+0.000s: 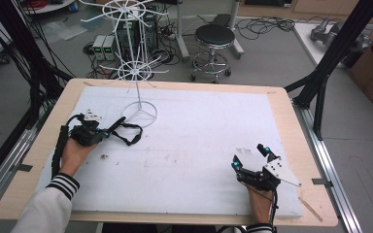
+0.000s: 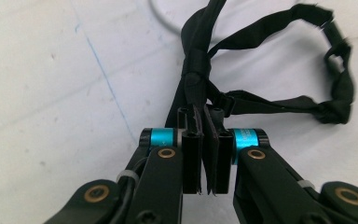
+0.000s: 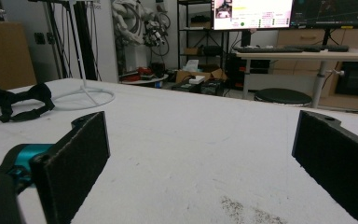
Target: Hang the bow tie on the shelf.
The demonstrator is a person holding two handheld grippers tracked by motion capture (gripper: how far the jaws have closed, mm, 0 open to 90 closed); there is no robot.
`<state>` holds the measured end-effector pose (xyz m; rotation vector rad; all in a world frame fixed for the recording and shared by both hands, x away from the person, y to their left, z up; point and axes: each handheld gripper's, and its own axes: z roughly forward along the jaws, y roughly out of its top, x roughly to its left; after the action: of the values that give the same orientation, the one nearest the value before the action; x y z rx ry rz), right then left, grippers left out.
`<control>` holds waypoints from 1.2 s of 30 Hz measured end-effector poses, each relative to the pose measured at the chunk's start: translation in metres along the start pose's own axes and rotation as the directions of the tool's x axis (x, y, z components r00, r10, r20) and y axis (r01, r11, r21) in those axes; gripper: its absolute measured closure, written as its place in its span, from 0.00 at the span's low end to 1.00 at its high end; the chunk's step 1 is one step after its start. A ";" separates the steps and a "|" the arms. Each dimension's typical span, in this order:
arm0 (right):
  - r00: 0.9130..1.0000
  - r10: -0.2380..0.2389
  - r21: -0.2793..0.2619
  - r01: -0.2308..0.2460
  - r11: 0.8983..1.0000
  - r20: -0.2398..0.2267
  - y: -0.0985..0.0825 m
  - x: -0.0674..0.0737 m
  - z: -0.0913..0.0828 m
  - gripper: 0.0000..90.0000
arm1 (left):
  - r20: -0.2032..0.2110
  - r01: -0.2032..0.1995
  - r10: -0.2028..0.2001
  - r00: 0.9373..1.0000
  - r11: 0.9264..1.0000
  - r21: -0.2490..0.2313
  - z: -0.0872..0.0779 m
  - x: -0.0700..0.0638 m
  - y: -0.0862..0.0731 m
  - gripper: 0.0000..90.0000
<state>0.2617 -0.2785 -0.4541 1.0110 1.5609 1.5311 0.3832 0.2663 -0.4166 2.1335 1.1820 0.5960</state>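
Two grippers sit on the white mat [image 1: 184, 136] in the high view; the left gripper [image 1: 108, 133] lies at centre left of the frame, held by a hand [image 1: 75, 154] coming out of a striped cuff, and the right gripper [image 1: 250, 158] rests at lower right. In the left gripper view the jaws are clenched on a black strap [image 2: 200, 88], its webbing pinched between the pads at mid-frame; the rest of the strap loops away toward the upper right, lying on the mat. In the high view the strap lies just right of the left gripper, beside the ring base of a white wire rack [image 1: 138, 73] in the upper middle. In the right gripper view the jaws stand released and wide apart, nothing between them; the strap lies at far left.
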 end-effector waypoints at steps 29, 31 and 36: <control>1.000 -0.005 0.000 0.005 1.000 0.003 0.000 0.000 0.000 0.03 | 0.077 0.022 0.000 0.997 0.958 -0.286 -0.055 -0.017 -0.001 0.95; 1.000 -0.005 0.000 0.005 1.000 0.003 0.000 0.000 0.000 0.03 | 0.087 0.030 -0.002 0.996 0.949 -0.314 -0.060 -0.019 -0.001 0.95; 1.000 -0.005 0.001 0.005 1.000 0.003 0.000 0.000 0.000 0.03 | 0.106 0.036 0.003 0.994 0.929 -0.368 -0.072 -0.024 0.001 0.95</control>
<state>0.2619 -0.2783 -0.4540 1.0084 1.5608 1.5248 0.3257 0.2670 -0.3666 1.8087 0.9435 0.6350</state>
